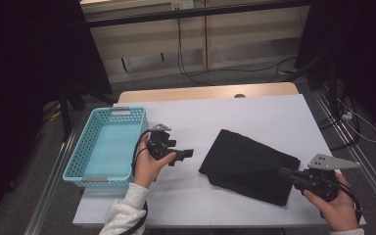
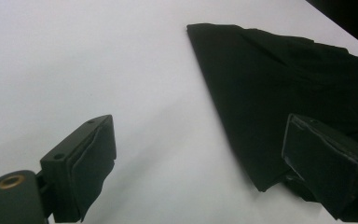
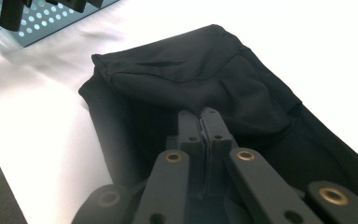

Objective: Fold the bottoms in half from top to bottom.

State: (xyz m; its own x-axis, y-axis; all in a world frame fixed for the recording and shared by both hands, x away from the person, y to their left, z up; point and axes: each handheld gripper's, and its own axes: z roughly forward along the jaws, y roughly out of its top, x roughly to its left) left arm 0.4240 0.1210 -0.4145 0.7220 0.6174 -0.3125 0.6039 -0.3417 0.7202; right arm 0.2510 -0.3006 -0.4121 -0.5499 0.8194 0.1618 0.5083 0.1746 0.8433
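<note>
A folded black cloth (image 1: 247, 161) lies on the white table (image 1: 254, 112), right of centre. My left gripper (image 1: 186, 154) is held just left of it, pointing toward it. Its jaws stand wide open and empty (image 2: 200, 158), with the cloth's near corner (image 2: 279, 84) ahead on the right. My right gripper (image 1: 281, 171) is at the cloth's right edge, low over the fabric. Its jaws are pressed together (image 3: 200, 114) above the cloth (image 3: 182, 74). I cannot tell whether any fabric is pinched between them.
A light blue perforated basket (image 1: 83, 147) stands empty at the table's left side, close behind my left hand; its wall (image 3: 42, 23) also appears in the right gripper view. Bare white tabletop lies between the basket and the cloth. Cables run along the floor beyond the table.
</note>
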